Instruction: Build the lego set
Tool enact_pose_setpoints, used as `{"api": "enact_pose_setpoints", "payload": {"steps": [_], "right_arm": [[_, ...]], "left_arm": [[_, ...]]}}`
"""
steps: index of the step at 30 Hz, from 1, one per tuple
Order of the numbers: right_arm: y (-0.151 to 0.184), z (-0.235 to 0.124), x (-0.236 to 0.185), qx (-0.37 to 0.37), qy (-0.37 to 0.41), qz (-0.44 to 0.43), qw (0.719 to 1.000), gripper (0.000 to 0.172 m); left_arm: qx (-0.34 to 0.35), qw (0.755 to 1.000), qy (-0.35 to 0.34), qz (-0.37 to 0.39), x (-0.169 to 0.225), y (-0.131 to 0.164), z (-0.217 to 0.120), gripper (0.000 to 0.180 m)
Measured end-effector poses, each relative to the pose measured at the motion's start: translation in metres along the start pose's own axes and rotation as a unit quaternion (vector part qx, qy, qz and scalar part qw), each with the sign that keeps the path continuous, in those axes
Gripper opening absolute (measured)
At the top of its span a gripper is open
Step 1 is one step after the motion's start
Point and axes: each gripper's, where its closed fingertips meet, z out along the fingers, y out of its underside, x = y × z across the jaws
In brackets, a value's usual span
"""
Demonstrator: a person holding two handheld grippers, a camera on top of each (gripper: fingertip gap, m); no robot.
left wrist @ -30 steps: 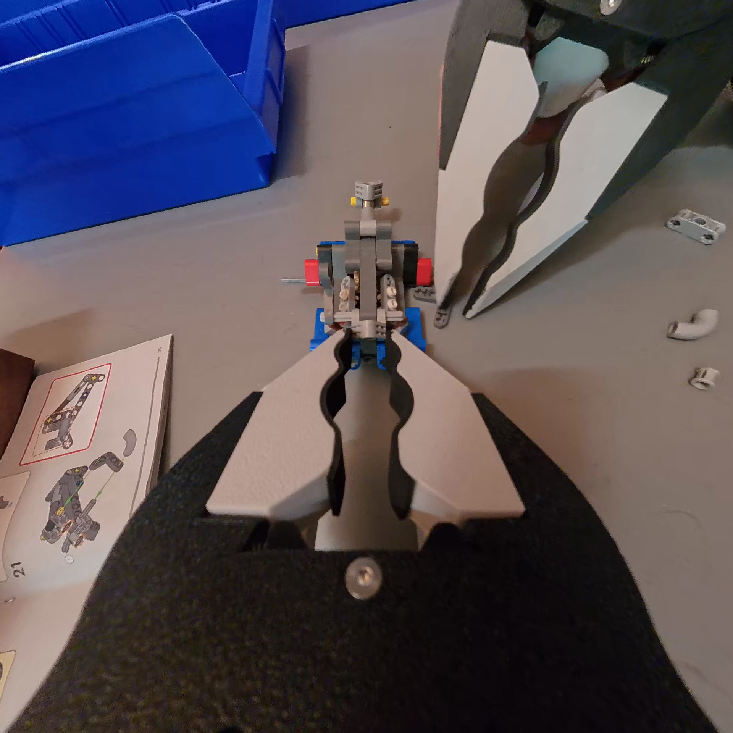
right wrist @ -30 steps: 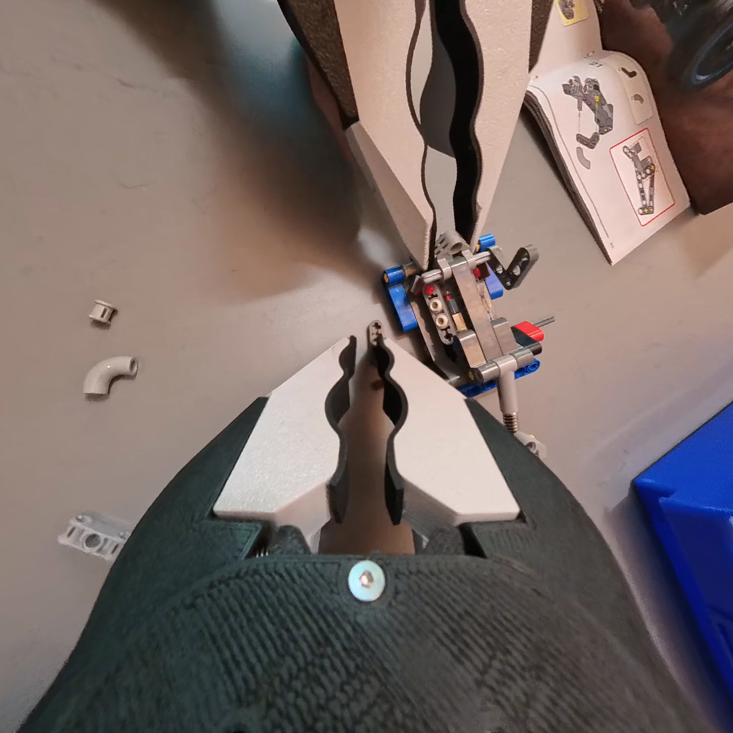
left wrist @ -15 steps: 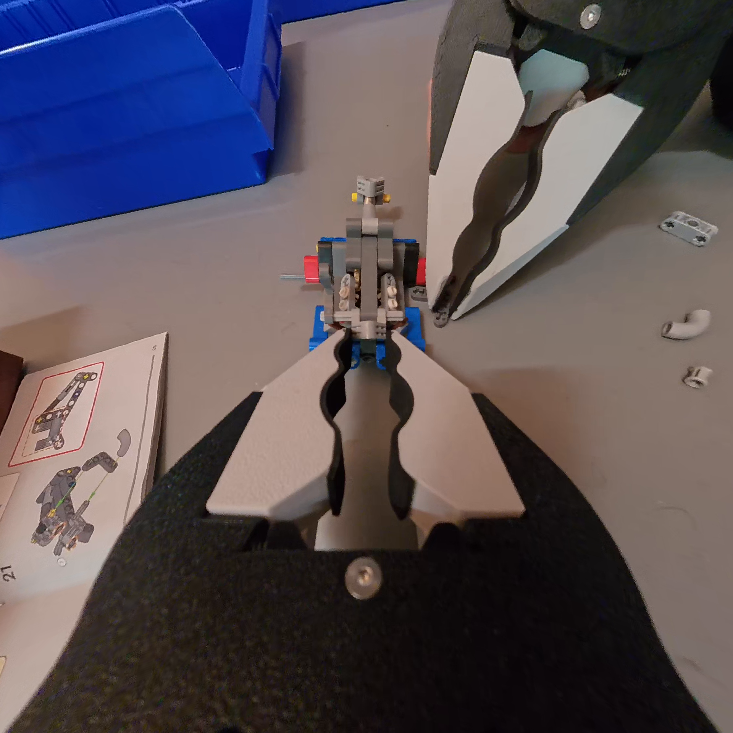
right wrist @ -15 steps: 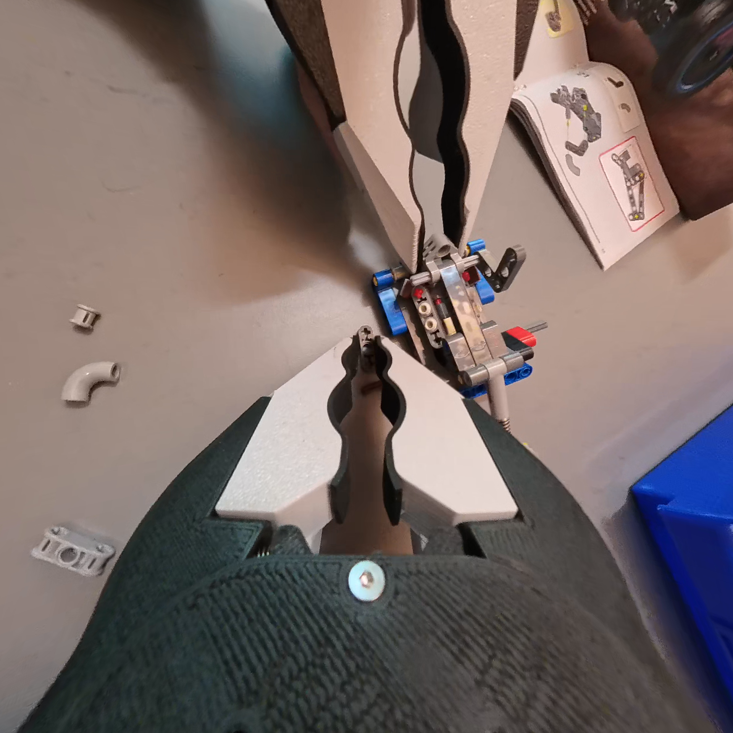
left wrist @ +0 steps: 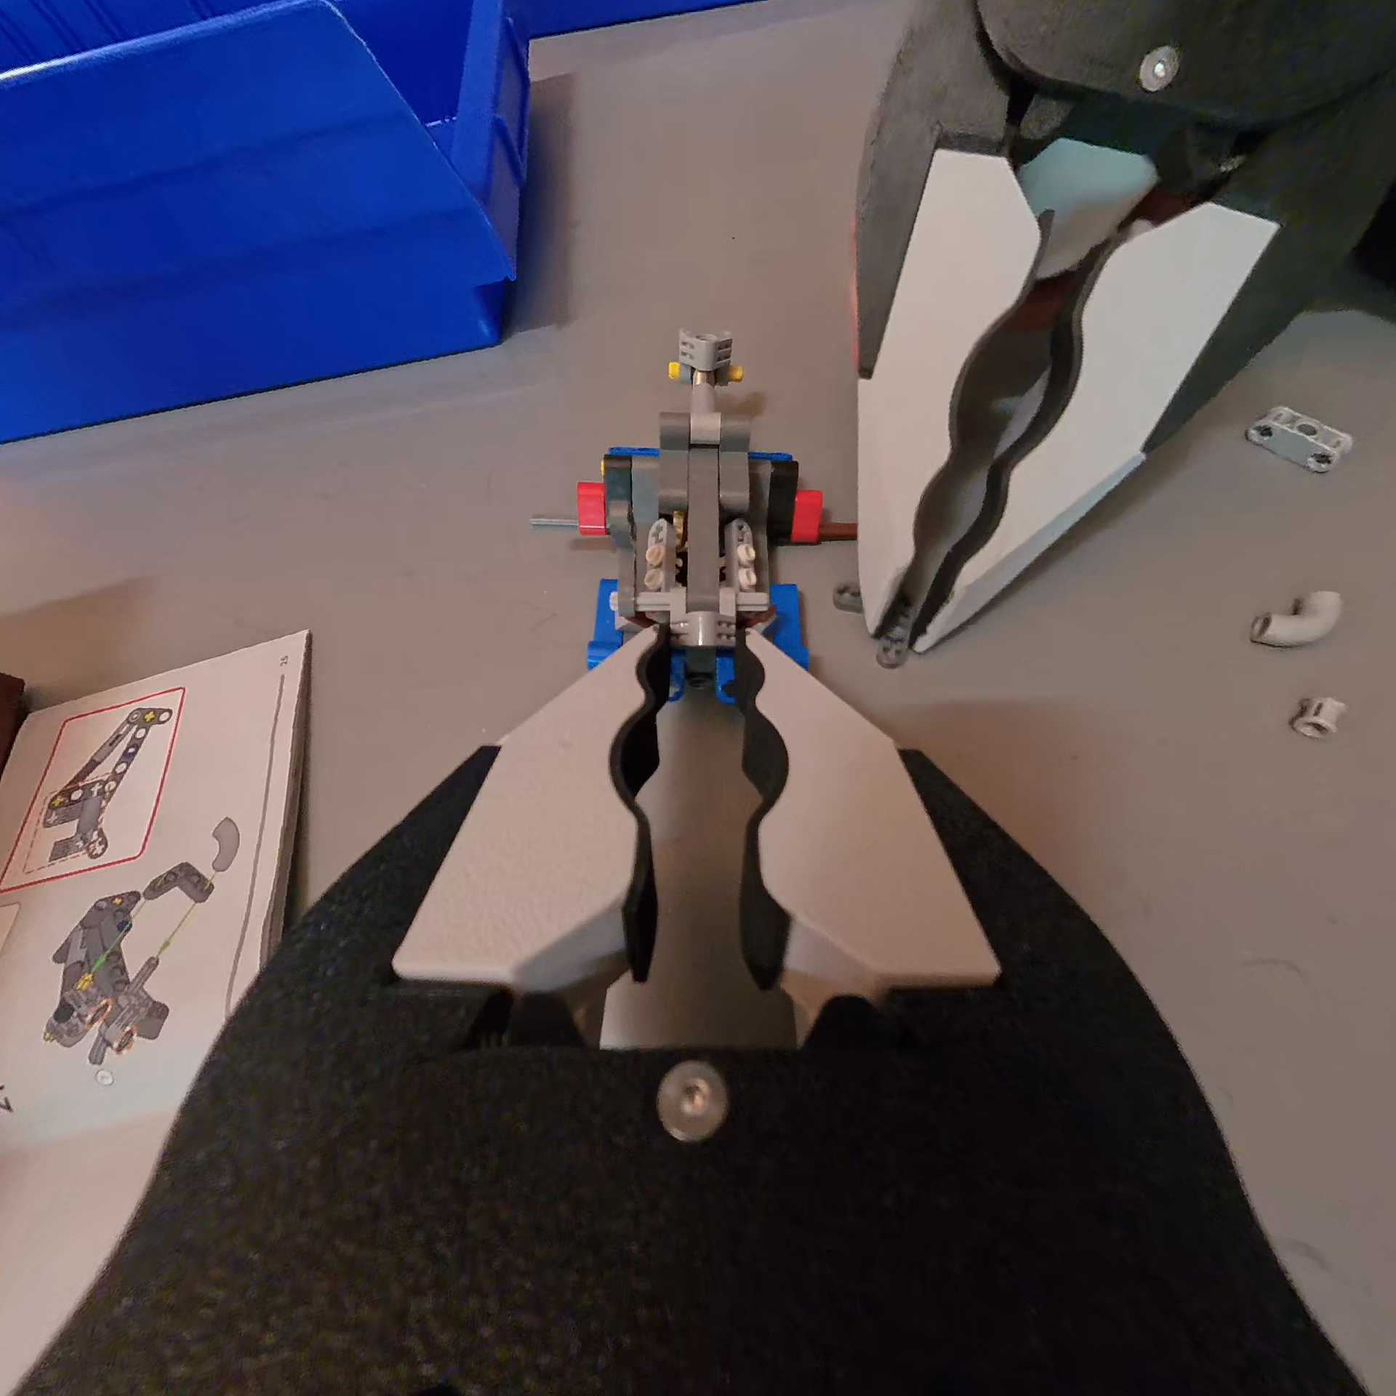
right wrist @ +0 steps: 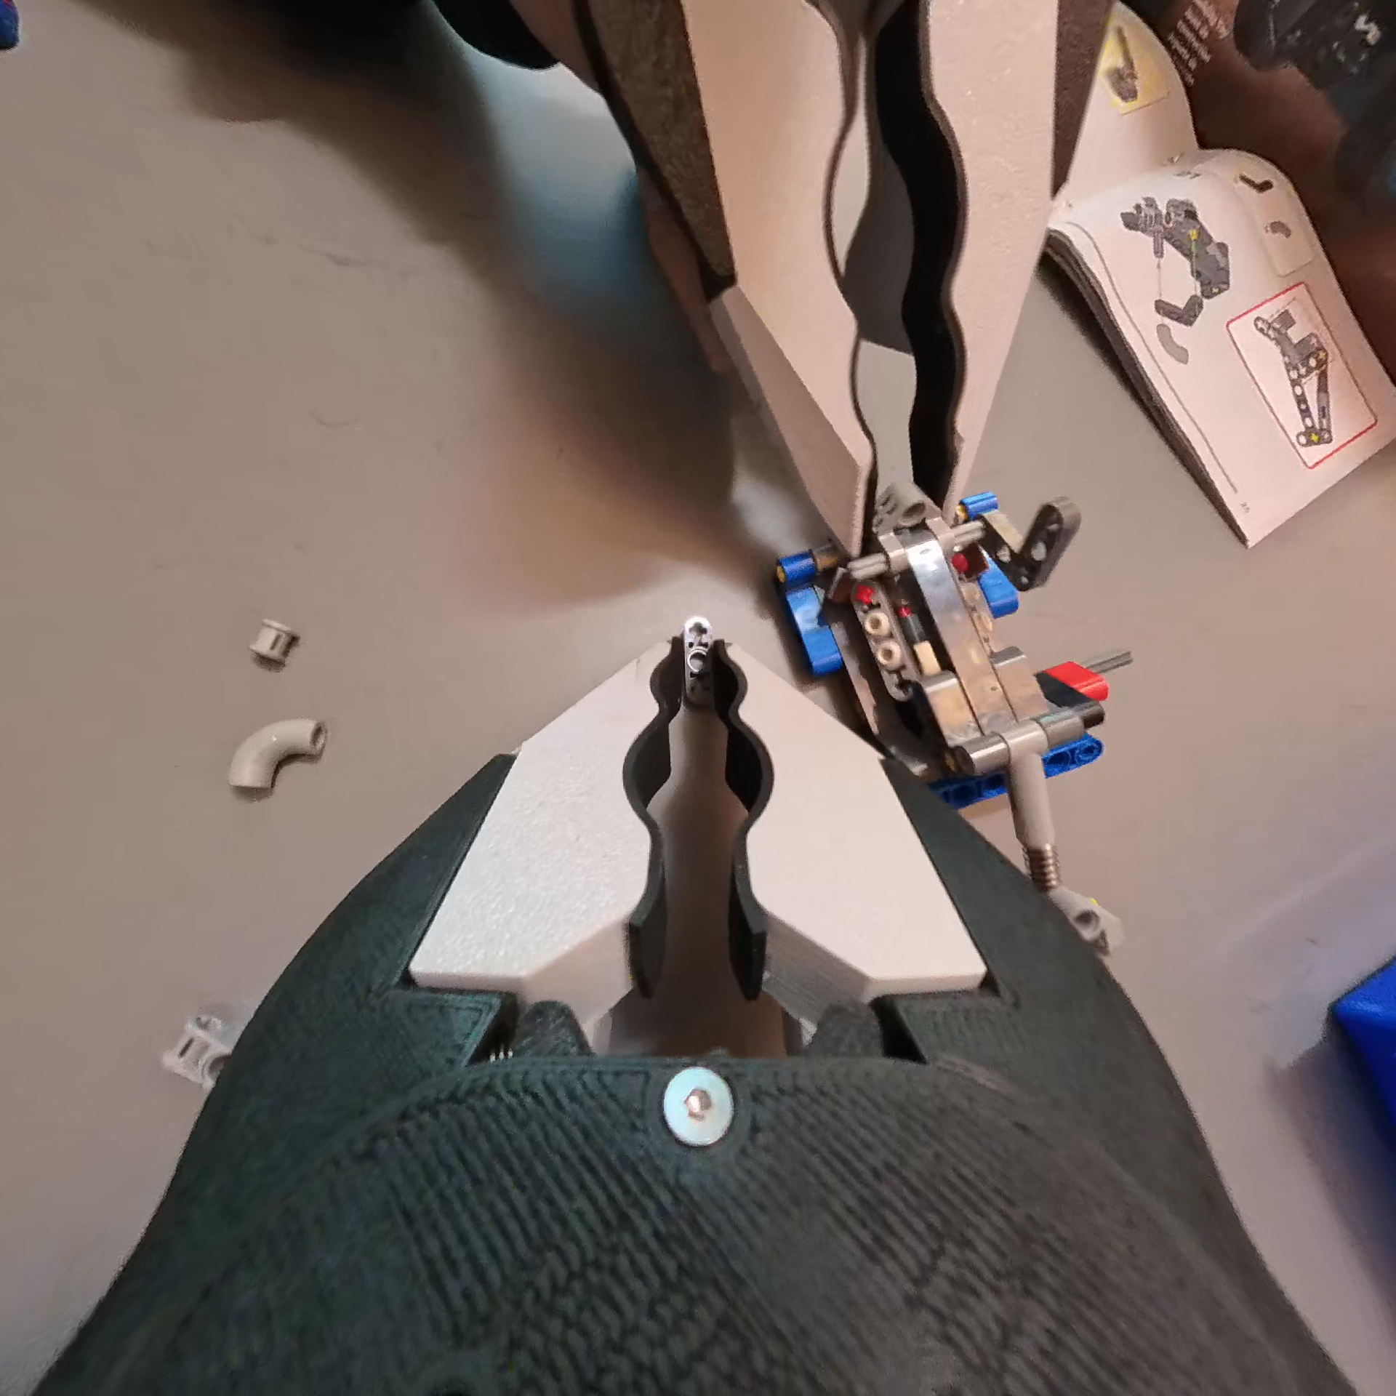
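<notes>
The brick model (left wrist: 699, 544) is clamped at its near end by the left tongs (left wrist: 699, 642) on the grey desk (left wrist: 302, 529). A small grey link piece (right wrist: 696, 656) is gripped in the right tongs (right wrist: 696, 665), just beside the model and not joined to it. Three loose grey parts (right wrist: 276, 748) lie apart on the desk.

Grey tabletop (left wrist: 378, 544), soft shadows, dim light

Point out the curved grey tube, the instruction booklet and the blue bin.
Curved grey tube (left wrist: 1293, 619): left wrist view, middle of its bend.
Instruction booklet (left wrist: 151, 853): left wrist view, open page.
Blue bin (left wrist: 227, 196): left wrist view, sloped front wall.
</notes>
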Motion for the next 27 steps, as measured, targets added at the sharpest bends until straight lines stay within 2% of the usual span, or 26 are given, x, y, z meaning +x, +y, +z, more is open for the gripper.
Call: {"api": "enact_pose_setpoints", "payload": {"steps": [1,6,12,14,17,19,21,24,27], "right_arm": [[-0.002,0.001,-0.002,0.003,-0.001,-0.009,1.000,0.005],[-0.004,0.002,0.000,0.000,0.046,-0.054,0.997,0.005],[-0.010,-0.002,0.017,-0.011,0.185,-0.175,0.967,0.005],[-0.020,-0.007,0.021,0.015,0.232,-0.183,0.955,0.005],[-0.023,-0.013,0.033,0.010,0.299,-0.183,0.937,0.004],[-0.021,-0.009,0.037,-0.001,0.311,-0.169,0.935,0.005],[-0.021,-0.012,0.043,-0.022,0.340,-0.188,0.921,0.004],[-0.024,-0.020,0.048,-0.011,0.366,-0.187,0.912,0.005],[-0.023,-0.019,0.047,-0.008,0.360,-0.186,0.914,0.005]], "left_arm": [[0.000,1.000,-0.001,0.000,0.000,0.000,0.000,0.013],[-0.001,1.000,-0.001,-0.005,-0.001,0.000,0.000,0.012],[-0.001,1.000,0.000,-0.008,-0.001,0.000,0.000,0.013],[-0.001,1.000,0.001,-0.017,-0.002,0.000,0.000,0.013],[-0.001,0.998,0.007,-0.057,-0.004,0.000,0.000,0.013],[0.001,0.996,0.016,-0.091,-0.004,-0.001,0.001,0.013],[0.002,0.993,0.024,-0.112,-0.005,-0.001,0.001,0.012],[0.003,0.991,0.033,-0.130,-0.005,0.000,0.000,0.012],[0.004,0.990,0.039,-0.139,-0.004,-0.001,0.001,0.012]]}}
